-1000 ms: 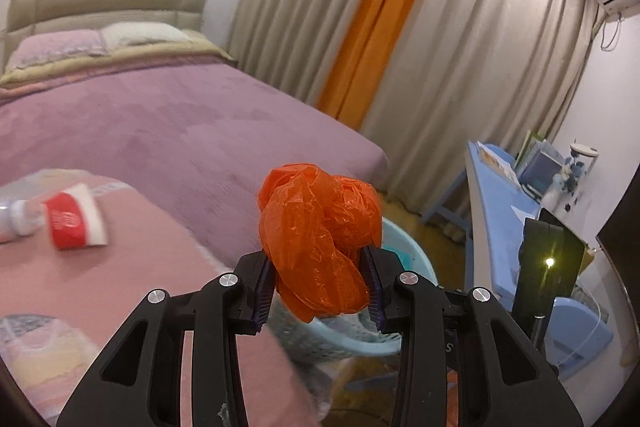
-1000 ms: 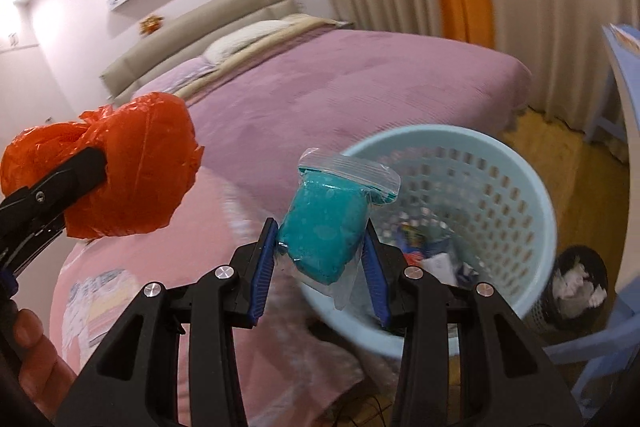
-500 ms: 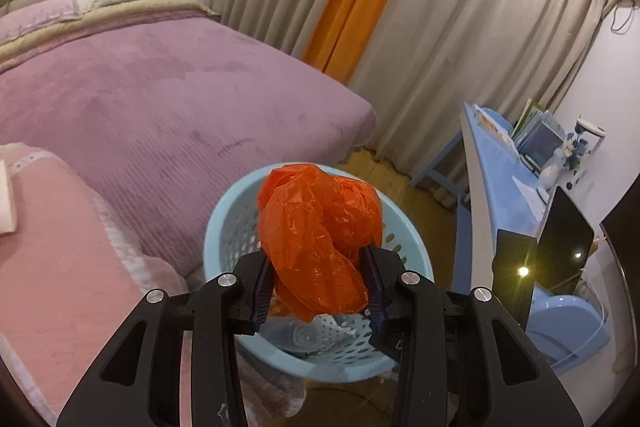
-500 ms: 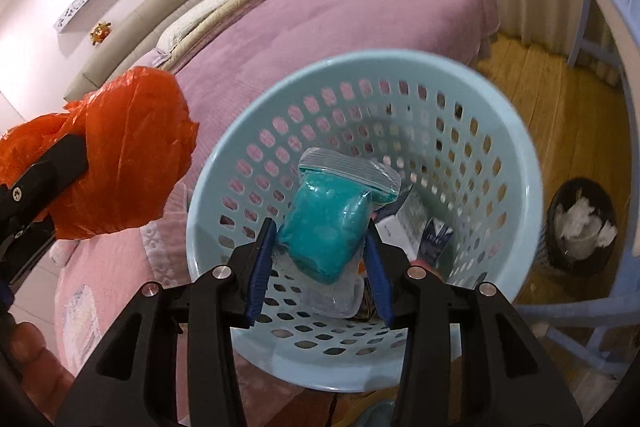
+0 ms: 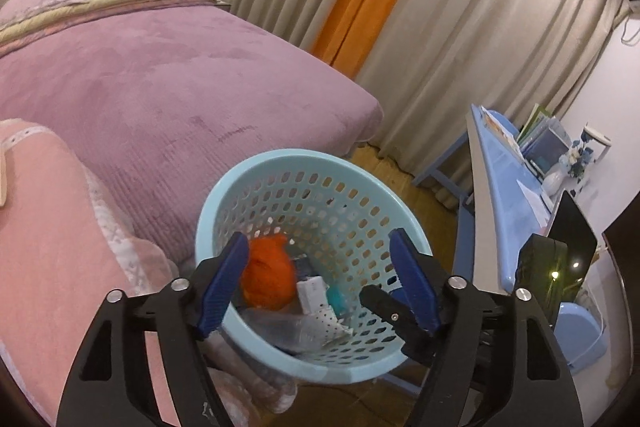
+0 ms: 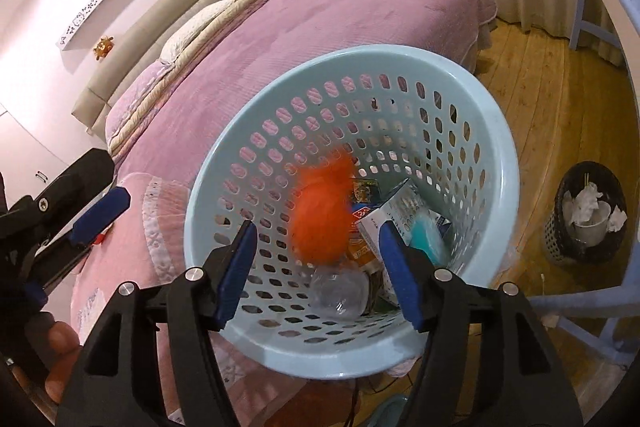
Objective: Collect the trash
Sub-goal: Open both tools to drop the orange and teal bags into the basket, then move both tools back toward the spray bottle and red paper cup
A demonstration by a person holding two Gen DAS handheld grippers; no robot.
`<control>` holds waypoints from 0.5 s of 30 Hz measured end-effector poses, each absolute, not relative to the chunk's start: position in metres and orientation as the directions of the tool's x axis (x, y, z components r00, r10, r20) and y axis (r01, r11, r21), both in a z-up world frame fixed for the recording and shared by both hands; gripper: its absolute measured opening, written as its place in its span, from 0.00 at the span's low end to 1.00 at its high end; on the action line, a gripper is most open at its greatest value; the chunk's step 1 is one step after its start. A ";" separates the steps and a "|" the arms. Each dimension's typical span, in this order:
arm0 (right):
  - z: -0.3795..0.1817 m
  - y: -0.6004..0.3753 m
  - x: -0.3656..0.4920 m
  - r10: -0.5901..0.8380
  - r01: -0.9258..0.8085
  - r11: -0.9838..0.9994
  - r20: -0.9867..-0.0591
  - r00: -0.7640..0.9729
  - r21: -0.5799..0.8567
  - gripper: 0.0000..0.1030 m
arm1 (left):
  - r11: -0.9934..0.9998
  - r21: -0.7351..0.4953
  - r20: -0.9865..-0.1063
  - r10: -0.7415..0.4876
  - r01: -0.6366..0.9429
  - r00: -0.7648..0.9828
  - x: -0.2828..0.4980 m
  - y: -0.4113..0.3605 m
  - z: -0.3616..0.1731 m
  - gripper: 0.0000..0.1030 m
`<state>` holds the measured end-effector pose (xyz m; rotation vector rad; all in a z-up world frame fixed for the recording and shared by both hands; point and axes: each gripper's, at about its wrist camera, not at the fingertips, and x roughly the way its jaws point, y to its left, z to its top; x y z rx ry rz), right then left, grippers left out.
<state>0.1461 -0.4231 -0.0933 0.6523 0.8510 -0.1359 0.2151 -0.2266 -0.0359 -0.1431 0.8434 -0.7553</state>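
Observation:
A light blue perforated basket (image 5: 256, 179) (image 6: 500, 155) stands beside the bed. The crumpled orange plastic bag (image 5: 267, 277) lies inside it; in the right wrist view it (image 6: 320, 219) is blurred, in motion inside the basket. The teal bag in clear zip plastic (image 6: 426, 233) (image 5: 335, 301) lies in the basket among boxes and a clear bottle (image 6: 340, 293). My left gripper (image 5: 320, 283) is open and empty above the basket rim. My right gripper (image 6: 318, 271) is open and empty over the basket. The left gripper's blue pad (image 6: 100, 213) shows at left.
A purple bed (image 5: 160, 95) lies to the left, with a pink blanket (image 5: 44, 247) near me. A blue desk (image 5: 504, 195) with books and a dark screen stands at right. A small black bin (image 6: 588, 215) with paper sits on the wooden floor.
Both grippers have opened. The orange bag has dropped from the left gripper and the teal bag from the right gripper into the basket.

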 end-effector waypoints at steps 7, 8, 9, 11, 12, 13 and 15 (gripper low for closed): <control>-0.078 -0.404 0.144 0.142 0.307 0.837 -0.721 0.678 0.453 0.61 | 0.739 -0.412 -0.596 -0.661 0.533 0.456 0.206 -0.203 -0.024 0.75; -0.075 -0.400 0.144 0.140 0.297 0.844 -0.718 0.682 0.447 0.61 | 0.738 -0.415 -0.589 -0.664 0.533 0.460 0.204 -0.199 -0.021 0.75; -0.071 -0.396 0.144 0.139 0.289 0.849 -0.715 0.685 0.442 0.61 | 0.736 -0.418 -0.581 -0.668 0.533 0.466 0.201 -0.194 -0.017 0.75; -0.064 -0.387 0.143 0.143 0.267 0.860 -0.707 0.693 0.436 0.62 | 0.733 -0.418 -0.567 -0.672 0.537 0.476 0.198 -0.186 -0.011 0.75; -0.062 -0.386 0.144 0.144 0.262 0.862 -0.705 0.695 0.434 0.62 | 0.732 -0.417 -0.558 -0.675 0.539 0.484 0.195 -0.181 -0.006 0.75; -0.059 -0.382 0.143 0.145 0.251 0.867 -0.700 0.699 0.430 0.63 | 0.731 -0.415 -0.552 -0.675 0.541 0.489 0.193 -0.178 -0.003 0.75; -0.054 -0.375 0.143 0.150 0.235 0.873 -0.694 0.704 0.427 0.63 | 0.733 -0.408 -0.539 -0.675 0.544 0.504 0.189 -0.171 0.004 0.79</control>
